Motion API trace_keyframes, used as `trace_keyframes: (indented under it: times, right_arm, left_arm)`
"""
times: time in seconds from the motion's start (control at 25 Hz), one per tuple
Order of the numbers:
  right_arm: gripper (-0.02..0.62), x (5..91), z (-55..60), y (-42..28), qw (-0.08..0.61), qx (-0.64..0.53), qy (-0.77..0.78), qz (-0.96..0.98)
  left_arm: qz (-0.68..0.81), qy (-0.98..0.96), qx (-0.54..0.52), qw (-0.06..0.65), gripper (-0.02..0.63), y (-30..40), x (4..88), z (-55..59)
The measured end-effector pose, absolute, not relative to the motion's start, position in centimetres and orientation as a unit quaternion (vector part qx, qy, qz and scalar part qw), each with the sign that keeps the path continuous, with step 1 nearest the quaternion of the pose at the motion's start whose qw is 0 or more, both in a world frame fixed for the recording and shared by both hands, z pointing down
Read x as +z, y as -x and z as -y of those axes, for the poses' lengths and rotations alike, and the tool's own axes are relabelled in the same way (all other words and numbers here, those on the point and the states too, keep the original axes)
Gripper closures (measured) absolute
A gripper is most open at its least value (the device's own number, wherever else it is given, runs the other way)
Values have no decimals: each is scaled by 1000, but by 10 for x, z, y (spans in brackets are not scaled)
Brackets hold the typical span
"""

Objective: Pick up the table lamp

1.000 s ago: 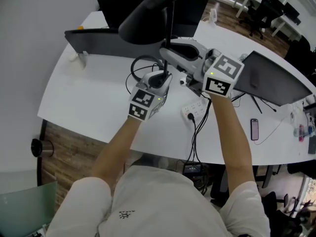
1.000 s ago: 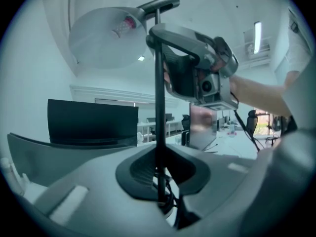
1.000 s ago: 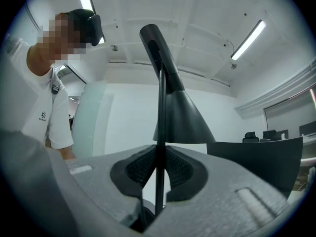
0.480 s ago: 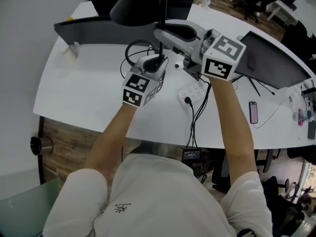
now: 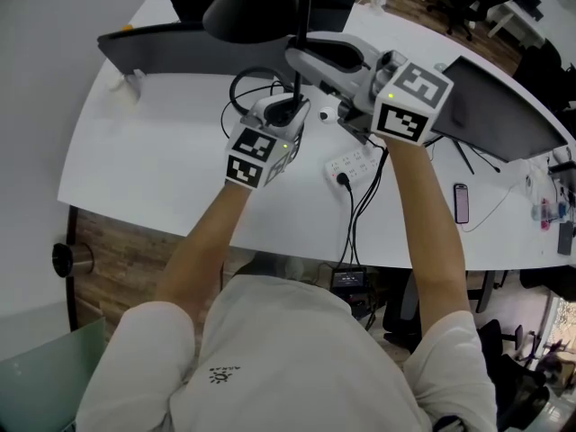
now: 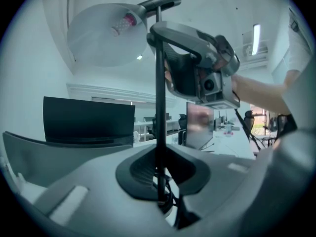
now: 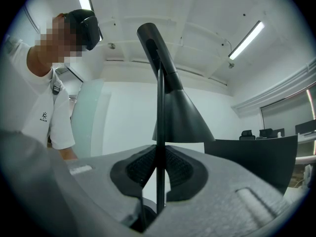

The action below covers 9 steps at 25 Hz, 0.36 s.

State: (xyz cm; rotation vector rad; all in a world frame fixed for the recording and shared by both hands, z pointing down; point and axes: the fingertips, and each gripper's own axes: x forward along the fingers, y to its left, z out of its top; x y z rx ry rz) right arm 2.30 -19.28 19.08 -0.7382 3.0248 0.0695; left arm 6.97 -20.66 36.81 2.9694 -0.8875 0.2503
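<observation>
While the left gripper (image 6: 160,184) pinches its thin stem low and the right gripper (image 7: 159,181) pinches it higher, each pair of jaws nearly together on it, the black table lamp (image 5: 252,7) stands upright over the white desk (image 5: 153,169), its base hidden. Only the left gripper view looks up into the shade at the bulb (image 6: 126,19); the right gripper view shows the shade's outside. One power strip (image 5: 354,164), one phone (image 5: 462,205) and two dark panels (image 5: 180,48) share the office desk.
</observation>
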Motion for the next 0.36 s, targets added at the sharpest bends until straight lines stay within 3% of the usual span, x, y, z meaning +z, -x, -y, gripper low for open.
trace_keyframes:
  times: [0.36]
  right_arm:
    - [549, 199, 203, -28, 9, 22, 239, -971]
  left_arm:
    - [286, -955, 77, 16, 569, -75, 376, 217]
